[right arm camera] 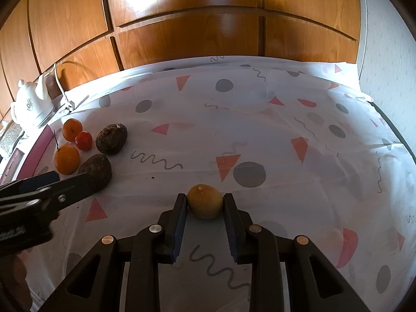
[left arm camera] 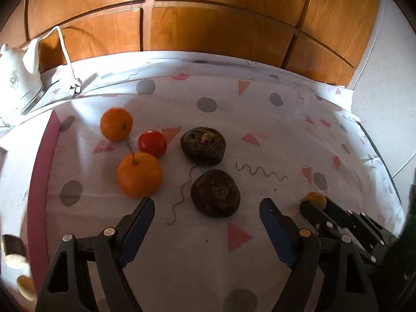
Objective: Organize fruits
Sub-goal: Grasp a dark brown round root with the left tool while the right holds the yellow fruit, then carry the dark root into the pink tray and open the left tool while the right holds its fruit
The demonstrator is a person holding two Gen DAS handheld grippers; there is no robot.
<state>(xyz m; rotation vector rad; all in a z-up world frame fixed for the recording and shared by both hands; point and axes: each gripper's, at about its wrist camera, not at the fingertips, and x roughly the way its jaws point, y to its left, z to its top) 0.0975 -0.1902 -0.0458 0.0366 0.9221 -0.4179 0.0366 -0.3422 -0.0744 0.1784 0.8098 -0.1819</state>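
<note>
My left gripper is open and empty, its jaws either side of the near dark brown fruit. A second dark fruit, a red tomato and two oranges lie beyond on the patterned cloth. My right gripper is shut on a small yellow-brown fruit resting on the cloth. It shows at the right of the left wrist view. The same cluster shows at the left of the right wrist view, with the near dark fruit.
A white patterned cloth covers the table. A white kettle with a cord stands at the far left. Wooden cabinet doors rise behind the table. A pink strip runs along the cloth's left edge.
</note>
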